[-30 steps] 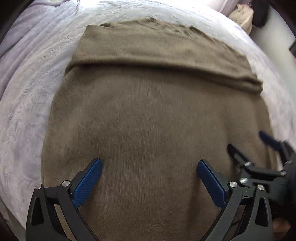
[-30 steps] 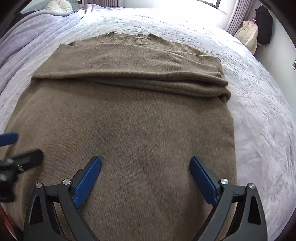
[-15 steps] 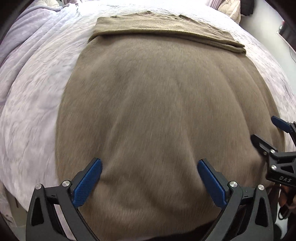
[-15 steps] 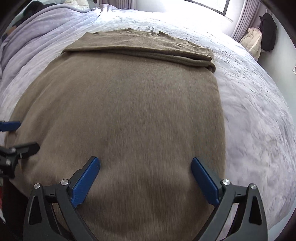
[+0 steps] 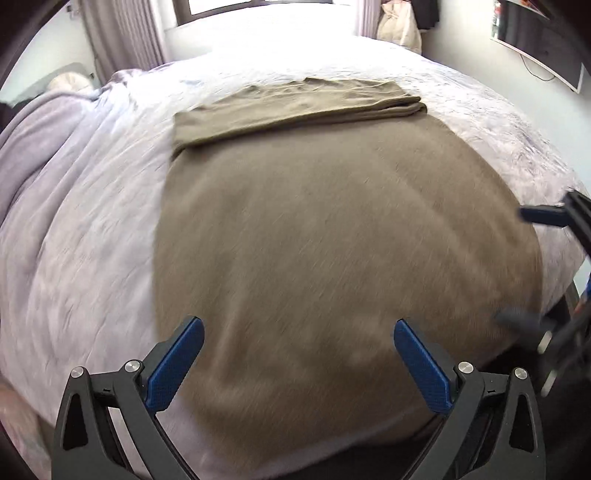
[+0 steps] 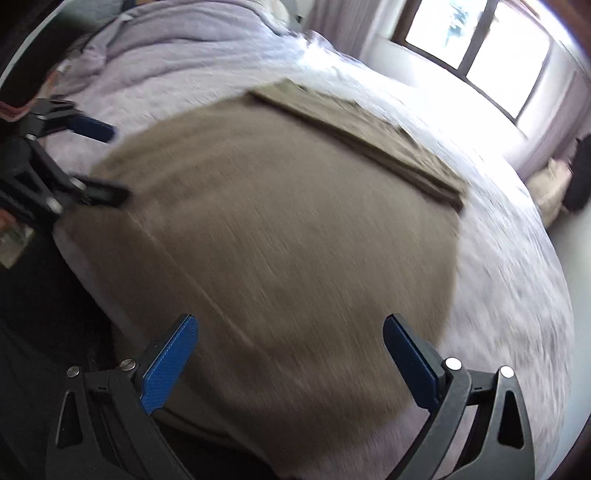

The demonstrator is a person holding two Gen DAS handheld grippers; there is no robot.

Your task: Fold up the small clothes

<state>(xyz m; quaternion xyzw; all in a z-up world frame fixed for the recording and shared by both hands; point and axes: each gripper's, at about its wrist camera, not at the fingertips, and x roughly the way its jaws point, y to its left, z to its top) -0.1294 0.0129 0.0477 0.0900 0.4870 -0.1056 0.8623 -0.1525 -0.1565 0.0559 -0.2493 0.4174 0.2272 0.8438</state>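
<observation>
A brown knit sweater (image 5: 332,229) (image 6: 280,236) lies flat on the pale bed (image 5: 85,229), its sleeves folded across the far end as a band (image 5: 295,107). My left gripper (image 5: 297,354) hangs open above the sweater's near hem, nothing between its blue pads. My right gripper (image 6: 290,350) is open too, above the hem near the sweater's right side. Each gripper shows in the other's view: the right gripper (image 5: 543,266) at the right edge, the left gripper (image 6: 92,162) at the left edge. Both views are motion-blurred.
A rumpled lilac blanket (image 6: 166,55) and a pillow (image 5: 70,81) lie at the bed's left. A window (image 6: 476,44) with curtains (image 5: 122,33) is beyond the bed. A cream bag (image 5: 400,22) and dark clothing (image 6: 580,177) sit at the far right. The bed's near edge drops off below the hem.
Both grippers have pulled back toward the near edge of the bed and tilted up, so more of the room shows. The right view has swung right. Both stay open; the sweater has not moved.
</observation>
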